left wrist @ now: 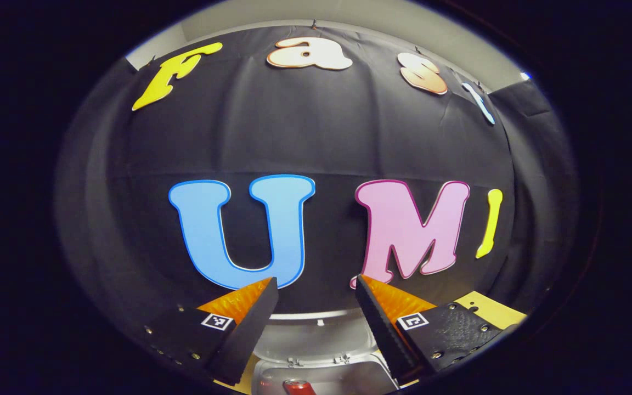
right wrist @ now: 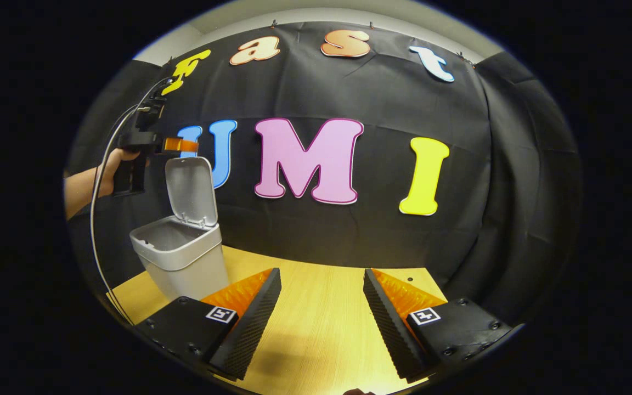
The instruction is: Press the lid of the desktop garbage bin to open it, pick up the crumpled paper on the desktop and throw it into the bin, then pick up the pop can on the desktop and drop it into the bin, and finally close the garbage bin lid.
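Your left gripper (left wrist: 316,285) hangs with its jaws spread wide and nothing between the fingers (left wrist: 250,323). Straight below and ahead of those fingers sits the garbage bin (left wrist: 316,351), seen from above: its raised lid (left wrist: 321,329) stands just past the fingertips, with the hinges showing at its base. Down in the mouth of the bin, under the gap of the jaws, you can make out the red top of the pop can (left wrist: 297,387). The crumpled paper cannot be made out in either view.

From the right gripper view, your left hand (right wrist: 110,170) holds the left gripper (right wrist: 176,145) up just above the top edge of the open lid (right wrist: 191,189); whether it touches the lid cannot be told. A cable (right wrist: 96,219) loops down from that tool. The bin (right wrist: 181,258) stands ahead and to the left of your right gripper, near its left finger, with the lid tilted up and back toward the wall.

Your right gripper (right wrist: 321,274) is also parted wide and holds nothing. It hovers low over the wooden desktop (right wrist: 321,312), whose bare surface lies between and ahead of its fingers (right wrist: 390,323). The bin stays well to the left of its gap.
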Action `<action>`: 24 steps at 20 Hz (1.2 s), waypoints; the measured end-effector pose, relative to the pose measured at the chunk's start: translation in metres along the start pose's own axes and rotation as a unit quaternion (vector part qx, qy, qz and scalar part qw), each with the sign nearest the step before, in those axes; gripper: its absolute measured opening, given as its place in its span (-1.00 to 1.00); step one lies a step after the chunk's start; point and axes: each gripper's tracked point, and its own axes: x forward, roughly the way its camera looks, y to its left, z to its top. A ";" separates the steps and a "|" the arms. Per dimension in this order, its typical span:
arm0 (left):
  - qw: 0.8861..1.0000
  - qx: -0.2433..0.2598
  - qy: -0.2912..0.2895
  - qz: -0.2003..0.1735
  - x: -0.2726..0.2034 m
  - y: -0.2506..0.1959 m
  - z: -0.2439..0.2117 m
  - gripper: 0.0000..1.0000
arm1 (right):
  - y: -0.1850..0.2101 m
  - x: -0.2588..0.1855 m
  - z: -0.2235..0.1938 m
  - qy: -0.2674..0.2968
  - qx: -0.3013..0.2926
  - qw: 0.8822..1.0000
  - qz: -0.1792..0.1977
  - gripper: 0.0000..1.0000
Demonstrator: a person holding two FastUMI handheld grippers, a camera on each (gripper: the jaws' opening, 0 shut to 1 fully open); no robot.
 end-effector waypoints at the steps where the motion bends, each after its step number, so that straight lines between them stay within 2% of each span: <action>1: 1.000 0.014 0.006 0.001 0.005 0.001 -0.001 0.86 | 0.001 -0.002 -0.003 0.005 0.003 1.000 0.003 0.96; 4: 0.998 0.035 0.049 -0.012 0.011 -0.008 -0.022 0.87 | 0.004 -0.004 -0.006 0.007 0.003 1.000 0.007 0.96; 9: 0.998 -0.028 0.050 -0.015 -0.005 -0.008 -0.028 0.87 | 0.006 -0.002 0.002 -0.003 0.002 1.000 0.013 0.96; 13: 0.997 -0.021 0.070 -0.024 -0.035 -0.017 -0.040 0.88 | 0.007 0.001 -0.002 0.004 0.001 1.000 0.015 0.96; 20: 0.991 -0.043 0.128 -0.019 -0.098 -0.033 -0.112 0.89 | 0.024 0.004 -0.007 0.011 0.006 0.999 0.032 0.96; 24: 0.983 -0.071 0.172 -0.011 -0.126 -0.040 -0.173 0.89 | 0.036 0.003 -0.013 0.017 0.002 0.999 0.047 0.96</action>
